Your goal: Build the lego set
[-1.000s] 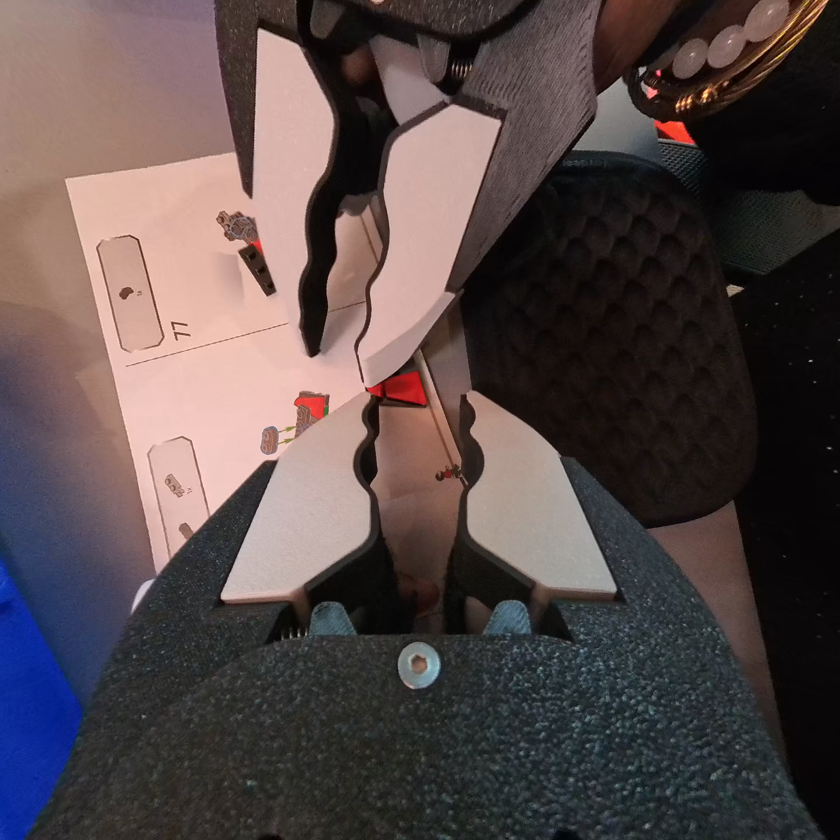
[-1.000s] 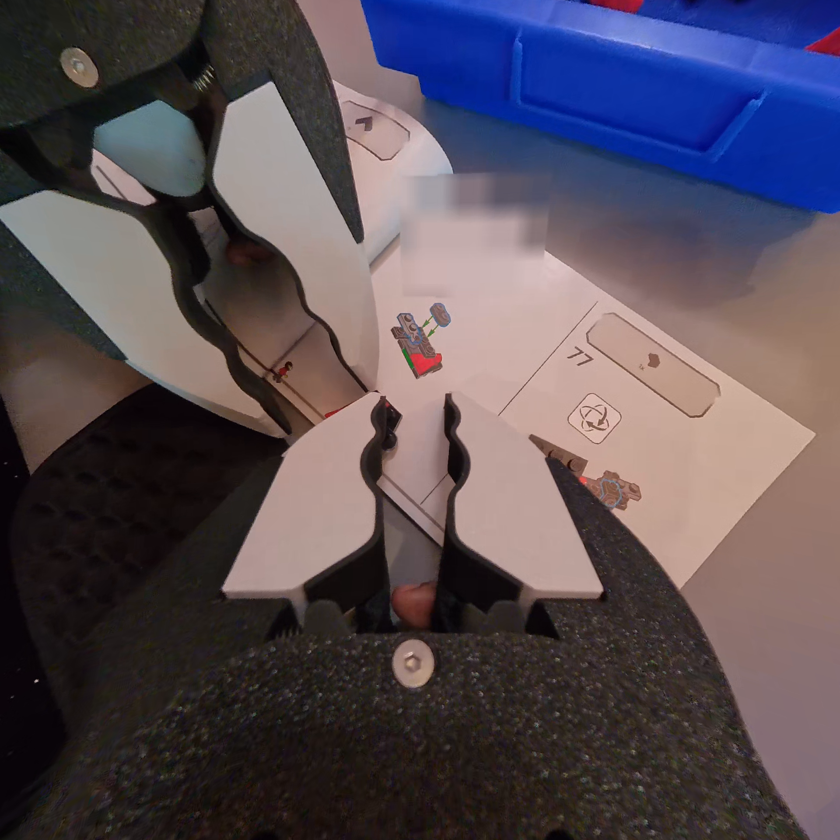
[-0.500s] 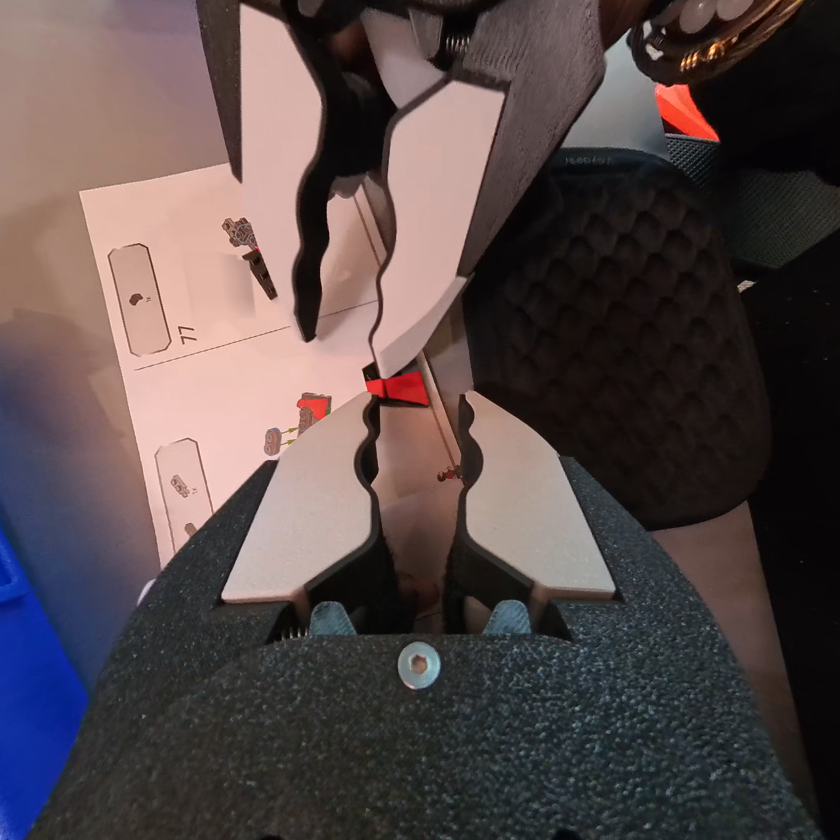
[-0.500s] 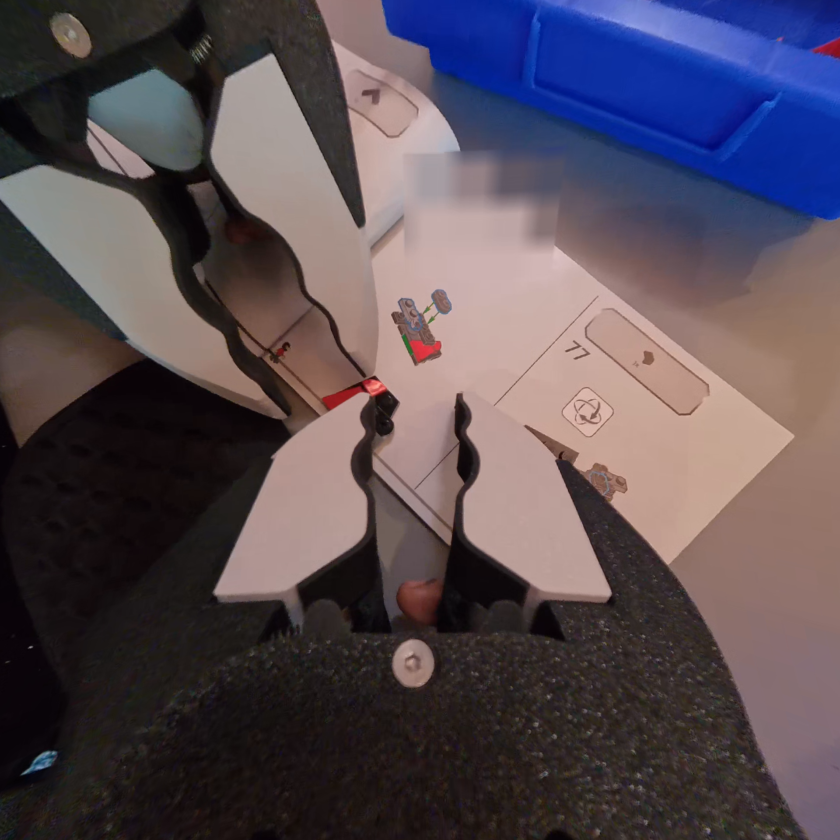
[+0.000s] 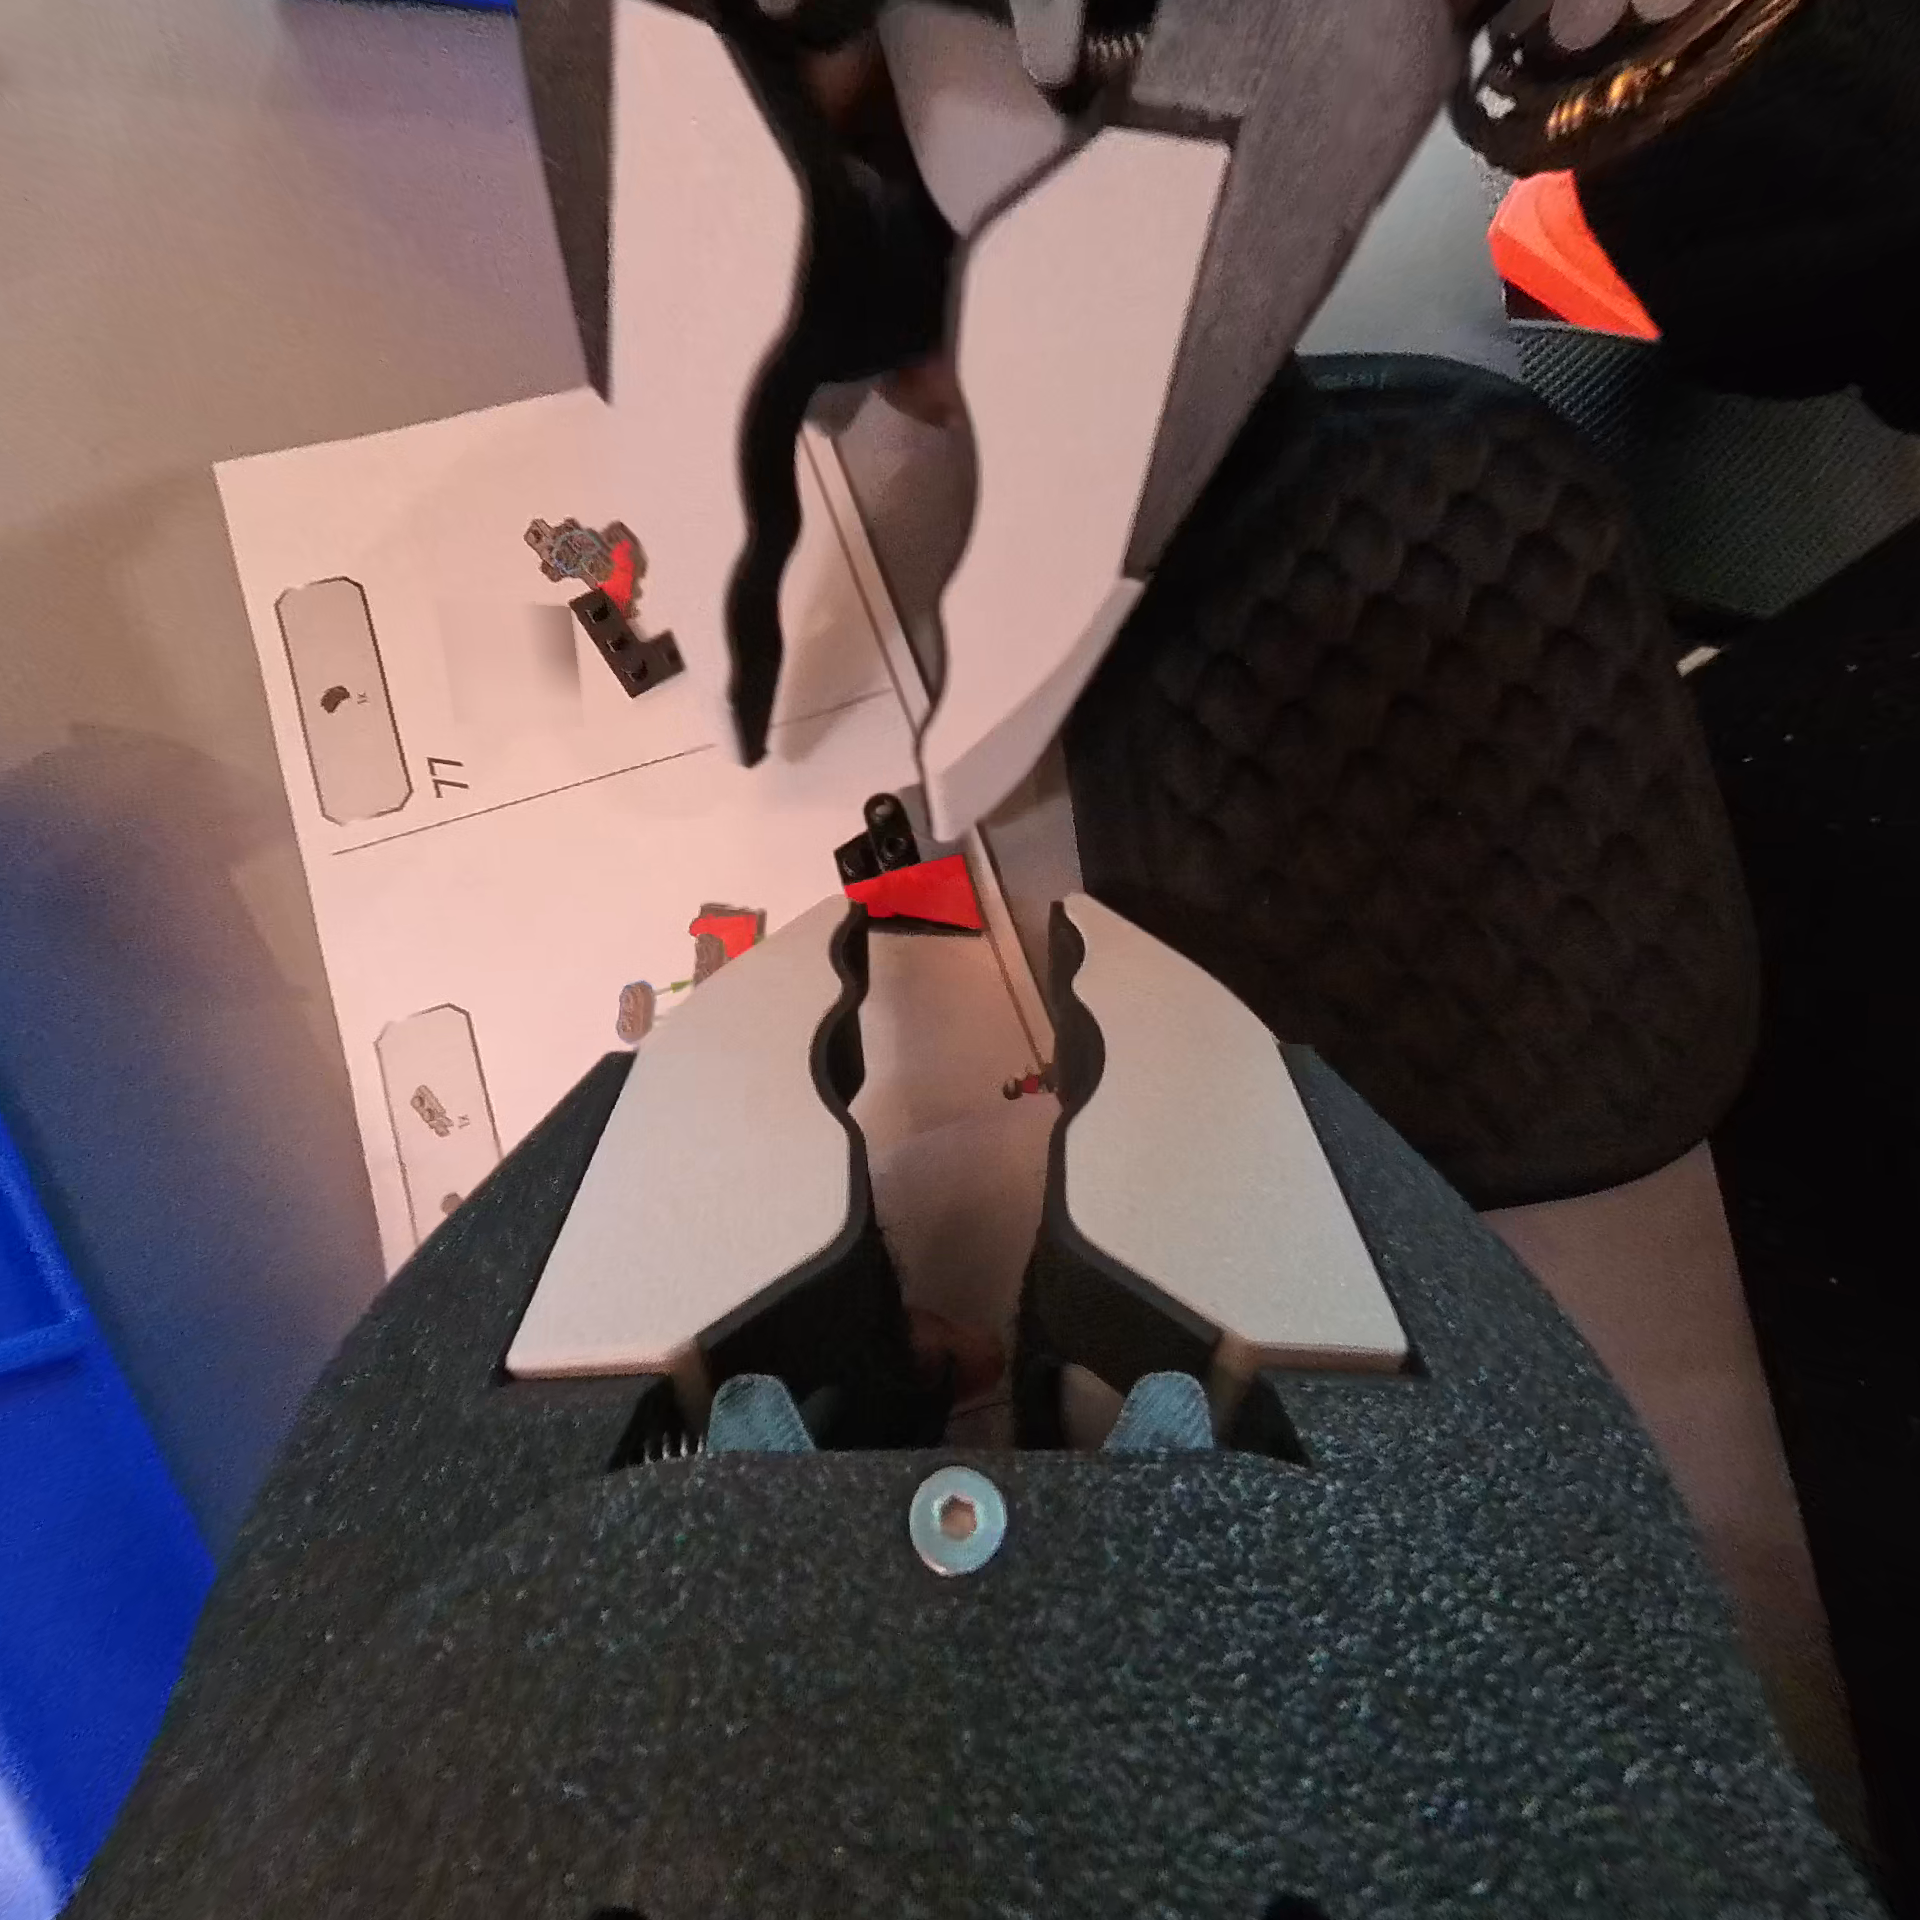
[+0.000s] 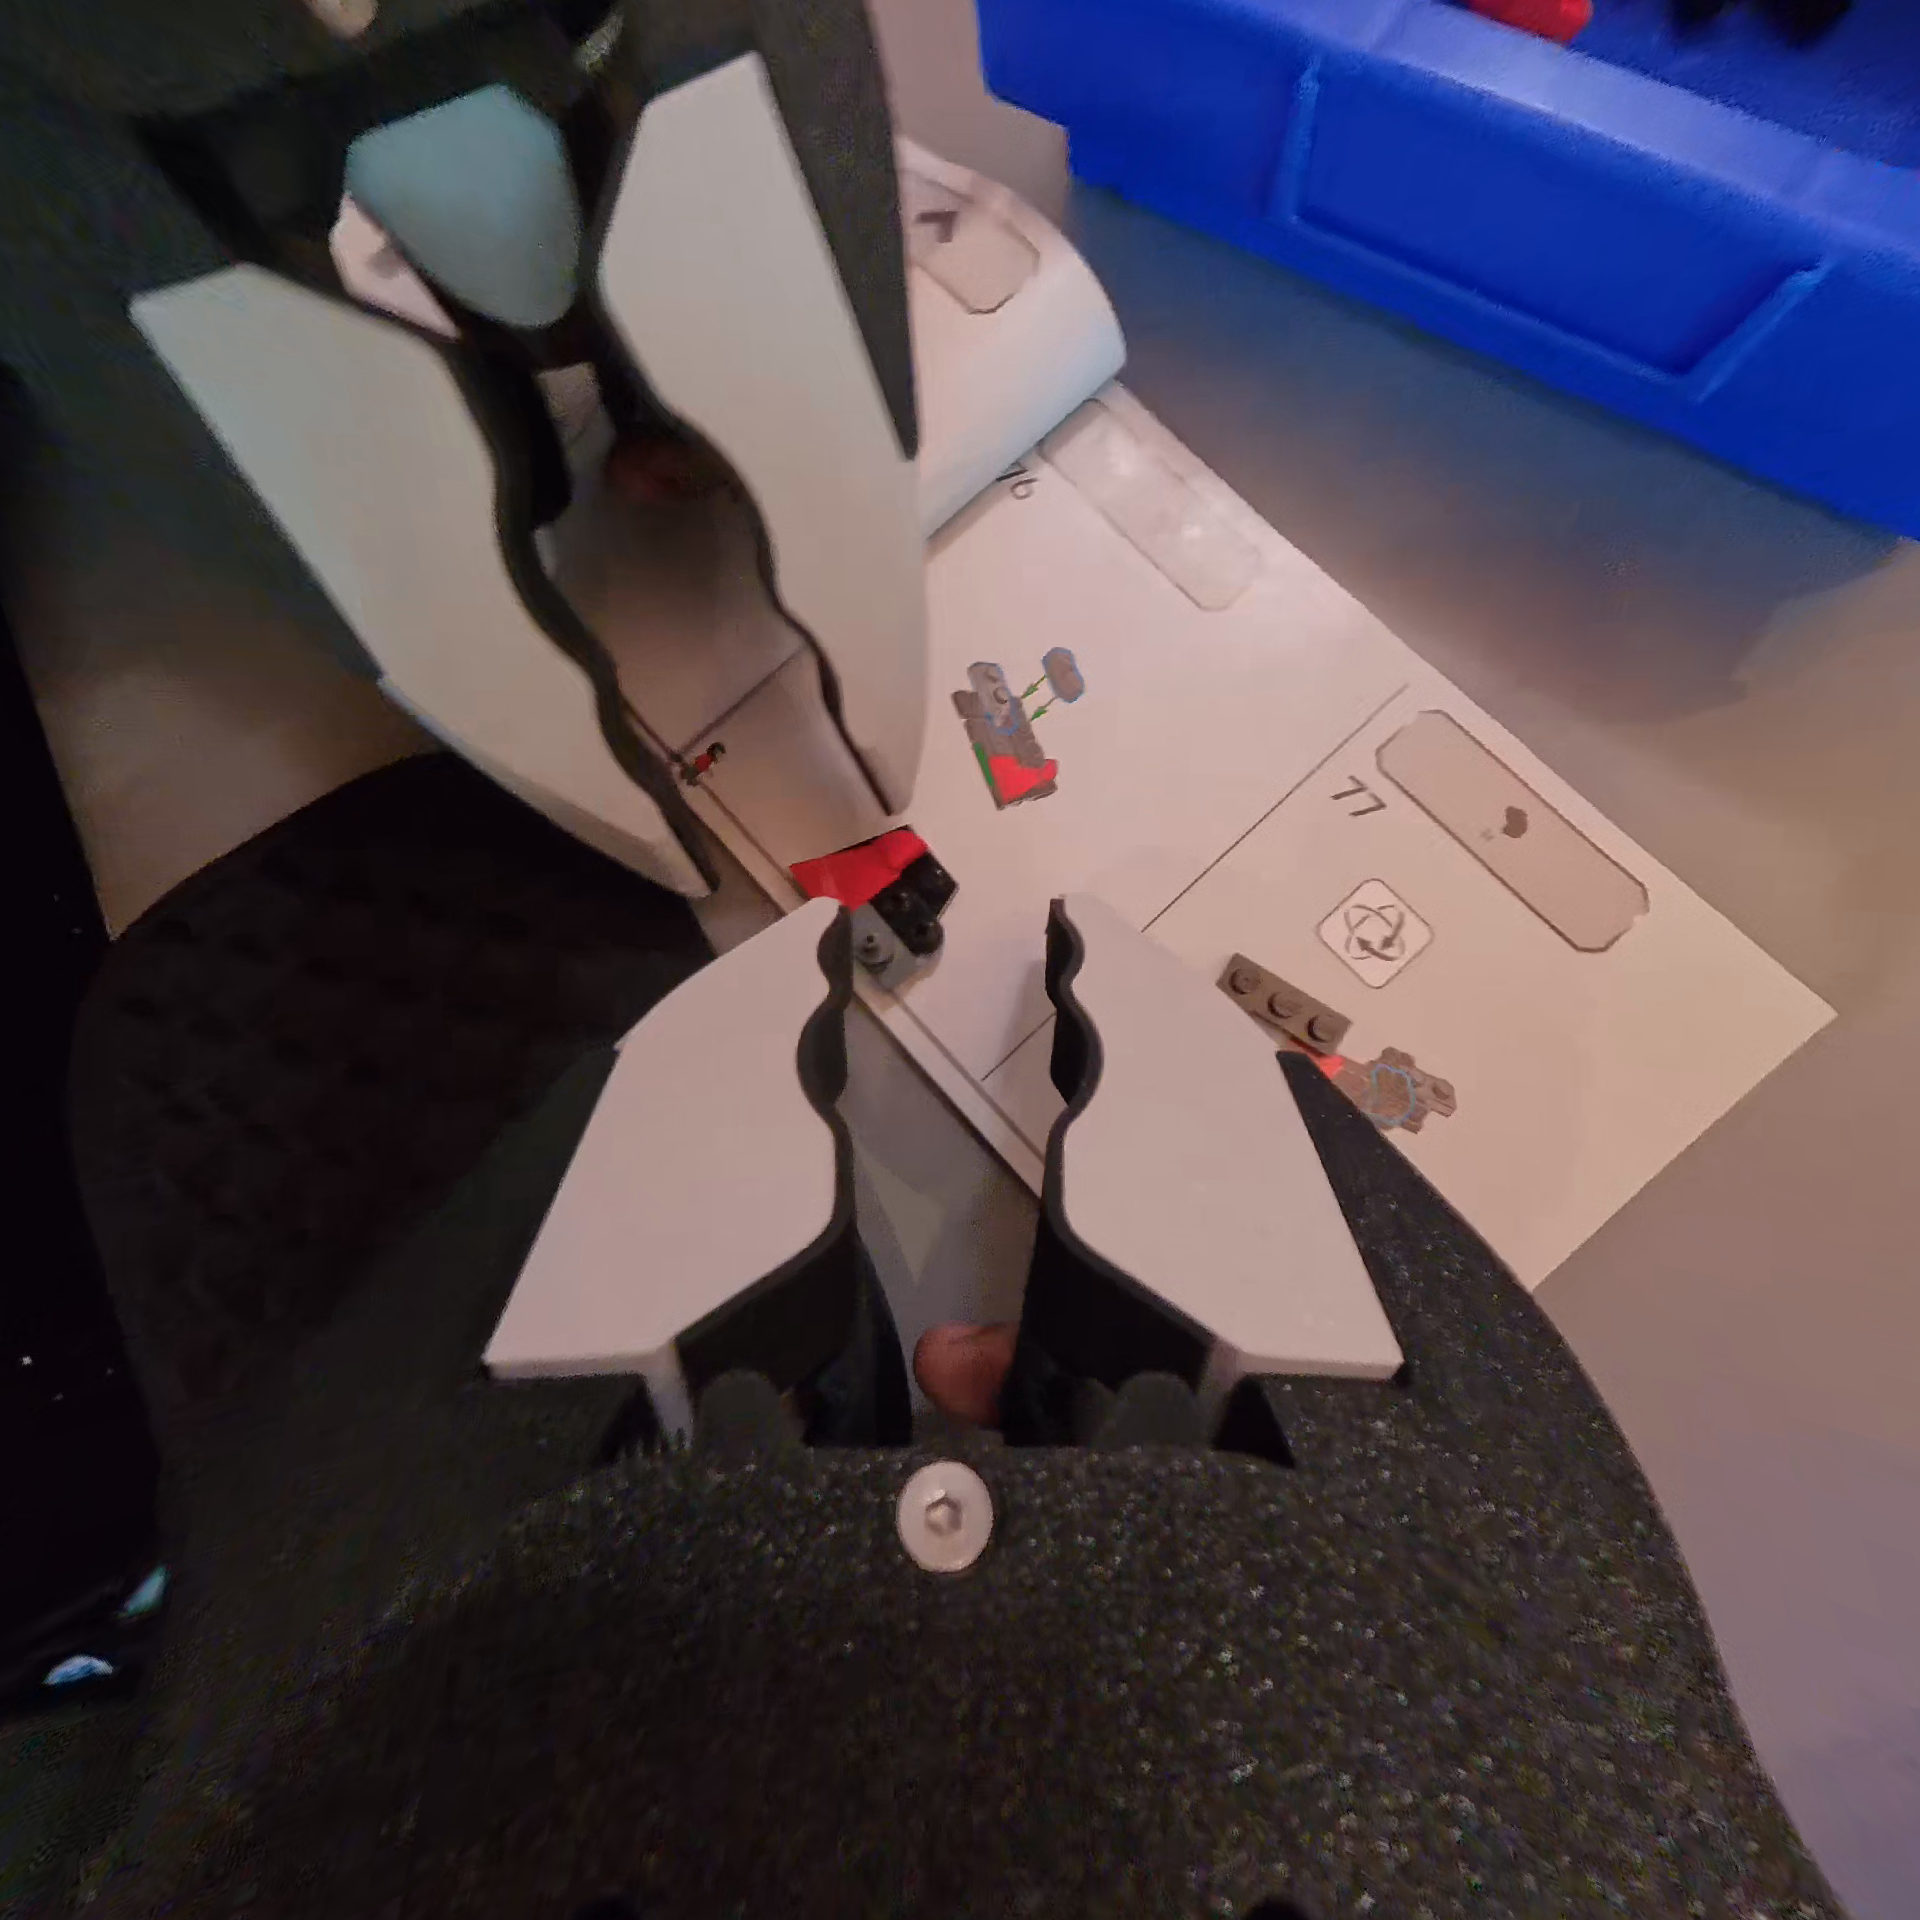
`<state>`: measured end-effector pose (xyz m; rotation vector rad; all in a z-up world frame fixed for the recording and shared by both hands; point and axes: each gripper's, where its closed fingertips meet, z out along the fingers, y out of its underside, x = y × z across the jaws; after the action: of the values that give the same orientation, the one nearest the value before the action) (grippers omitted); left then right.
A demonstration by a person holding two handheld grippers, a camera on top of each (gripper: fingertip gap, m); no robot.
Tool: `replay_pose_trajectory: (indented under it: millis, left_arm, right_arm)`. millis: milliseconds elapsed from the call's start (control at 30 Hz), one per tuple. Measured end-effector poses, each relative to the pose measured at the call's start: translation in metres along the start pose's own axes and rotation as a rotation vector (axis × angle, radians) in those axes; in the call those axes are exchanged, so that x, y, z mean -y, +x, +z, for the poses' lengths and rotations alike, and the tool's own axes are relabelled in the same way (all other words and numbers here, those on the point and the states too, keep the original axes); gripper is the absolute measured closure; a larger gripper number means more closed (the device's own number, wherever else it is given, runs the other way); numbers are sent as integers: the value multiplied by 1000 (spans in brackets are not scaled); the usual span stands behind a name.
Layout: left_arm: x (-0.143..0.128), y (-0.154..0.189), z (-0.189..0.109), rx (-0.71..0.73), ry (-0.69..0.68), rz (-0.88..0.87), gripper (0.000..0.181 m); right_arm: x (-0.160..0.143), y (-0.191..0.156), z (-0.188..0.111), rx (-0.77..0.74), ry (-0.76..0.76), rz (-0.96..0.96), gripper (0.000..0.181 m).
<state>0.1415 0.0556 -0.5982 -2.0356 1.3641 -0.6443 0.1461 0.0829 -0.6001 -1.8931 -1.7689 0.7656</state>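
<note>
A small lego assembly [image 5: 914, 883] with a red slope, black studded pieces and a grey plate lies on the open instruction booklet [image 5: 499, 894]. It also shows in the right wrist view [image 6: 883, 883]. My left gripper [image 5: 951, 914] is open, its left fingertip right beside the assembly. My right gripper [image 6: 943, 914] is open too, its left fingertip next to the grey plate. The two grippers face each other tip to tip over the assembly. The right gripper [image 5: 842, 774] hangs at the top of the left wrist view, and the left gripper [image 6: 800, 842] at the top of the right wrist view.
A blue bin [image 6: 1507, 208] stands on the grey table beyond the booklet [image 6: 1299, 831] and also shows at the left edge of the left wrist view [image 5: 62, 1455]. A black quilted cushion [image 5: 1403, 831] lies beside the booklet. An orange object [image 5: 1558, 260] sits behind it. Left and right tips are no more than a few centimetres apart.
Both grippers have drawn back from each other a little. The lego assembly, mostly hidden behind the fingertips before, now lies in plain sight between them. Both stay open.
</note>
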Motion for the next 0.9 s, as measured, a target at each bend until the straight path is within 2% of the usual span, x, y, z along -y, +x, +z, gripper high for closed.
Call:
replay_pose_trajectory:
  millis: [167, 300, 400, 900]
  left_arm:
    - [6, -5, 3, 31, 45, -9, 173]
    - [3, -16, 4, 102, 31, -17, 181]
    - [6, -23, 2, 140, 58, -25, 181]
    - [1, -15, 10, 71, 0, -72, 181]
  right_arm:
    - [-5, -7, 6, 7, -14, -50, 145]
    - [-5, -8, 7, 16, -1, -39, 145]
    - [-6, -8, 7, 18, -1, -37, 146]
    - [-6, -8, 10, 6, 9, -48, 150]
